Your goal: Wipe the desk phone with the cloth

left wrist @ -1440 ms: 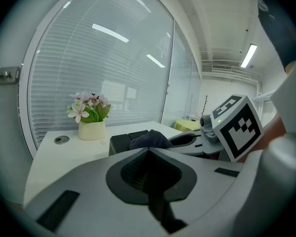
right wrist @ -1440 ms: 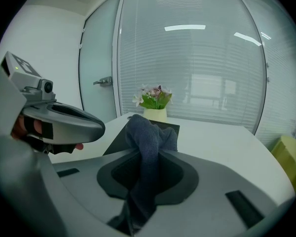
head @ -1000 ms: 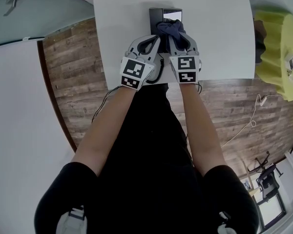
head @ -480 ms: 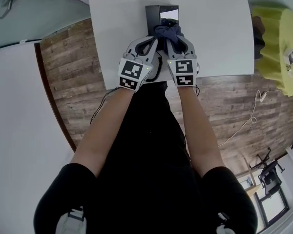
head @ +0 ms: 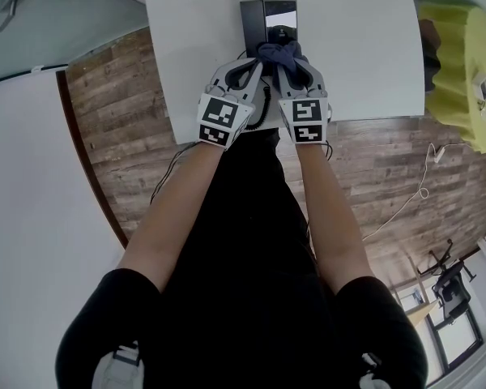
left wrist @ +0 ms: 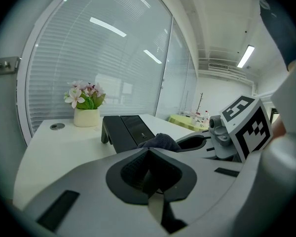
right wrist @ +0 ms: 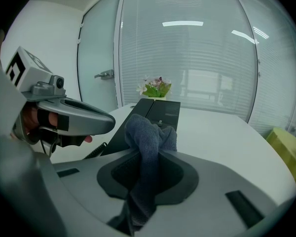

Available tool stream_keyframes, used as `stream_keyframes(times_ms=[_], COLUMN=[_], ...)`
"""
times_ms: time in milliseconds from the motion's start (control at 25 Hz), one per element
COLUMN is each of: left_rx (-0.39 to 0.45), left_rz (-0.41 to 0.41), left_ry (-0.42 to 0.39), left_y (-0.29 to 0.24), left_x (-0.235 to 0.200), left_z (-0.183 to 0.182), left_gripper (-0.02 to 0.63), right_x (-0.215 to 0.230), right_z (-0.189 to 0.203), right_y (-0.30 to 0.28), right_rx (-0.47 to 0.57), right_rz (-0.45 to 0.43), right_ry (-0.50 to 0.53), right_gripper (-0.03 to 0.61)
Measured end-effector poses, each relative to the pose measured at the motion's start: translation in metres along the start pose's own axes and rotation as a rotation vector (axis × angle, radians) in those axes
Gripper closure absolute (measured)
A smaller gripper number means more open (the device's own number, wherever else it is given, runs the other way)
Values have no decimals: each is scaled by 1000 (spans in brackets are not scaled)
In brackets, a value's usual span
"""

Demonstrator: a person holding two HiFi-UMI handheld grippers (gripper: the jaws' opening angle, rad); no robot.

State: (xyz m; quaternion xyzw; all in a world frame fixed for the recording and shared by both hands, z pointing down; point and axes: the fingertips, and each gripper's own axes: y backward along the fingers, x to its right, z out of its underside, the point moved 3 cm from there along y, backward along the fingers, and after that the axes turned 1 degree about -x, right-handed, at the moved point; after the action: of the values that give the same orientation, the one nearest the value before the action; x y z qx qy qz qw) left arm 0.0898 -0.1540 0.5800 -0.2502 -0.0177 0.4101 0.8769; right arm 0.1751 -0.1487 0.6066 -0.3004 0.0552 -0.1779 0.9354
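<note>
A black desk phone (head: 261,19) stands at the middle of the white desk (head: 202,47), its face sloping toward me. A dark blue cloth (head: 277,52) lies bunched on the phone's near end. My right gripper (head: 288,63) is shut on that cloth (right wrist: 149,132), which hangs out of the jaws over the phone (right wrist: 163,111). My left gripper (head: 254,63) sits close on the left, its jaws shut with nothing seen between them (left wrist: 149,151). In the left gripper view the phone (left wrist: 126,130) and cloth (left wrist: 160,141) lie just ahead of the tips. The coiled cord (head: 264,108) runs under the left gripper.
A white pot of flowers (left wrist: 86,113) and a round cable grommet (left wrist: 57,126) sit at the desk's far side by a glass wall. A yellow-covered table (head: 458,71) stands to the right. Loose cables (head: 413,205) trail on the wooden floor.
The cloth and both grippers have drawn back toward me along the phone, so more of its black face shows beyond the cloth. Both jaws stay as they were.
</note>
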Motion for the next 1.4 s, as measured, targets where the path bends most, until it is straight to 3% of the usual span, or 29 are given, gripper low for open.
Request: stream_keyframes(times_ms=[960,1160,1400], left_rx=[-50,-45,-36], left_rz=[55,69,85], left_ry=[3,-6,-26], left_y=[7,13,32], left_x=[11,12,14], left_z=[22,17,5], left_gripper=[603,603,603], right_x=[-12,-15,-21], right_z=[25,31,16], right_y=[14,22,44], right_rx=[-66,-113,-93], right_rz=[16,-3,-4], right_ry=[-37,-89,-58], right_gripper=[489,489,488])
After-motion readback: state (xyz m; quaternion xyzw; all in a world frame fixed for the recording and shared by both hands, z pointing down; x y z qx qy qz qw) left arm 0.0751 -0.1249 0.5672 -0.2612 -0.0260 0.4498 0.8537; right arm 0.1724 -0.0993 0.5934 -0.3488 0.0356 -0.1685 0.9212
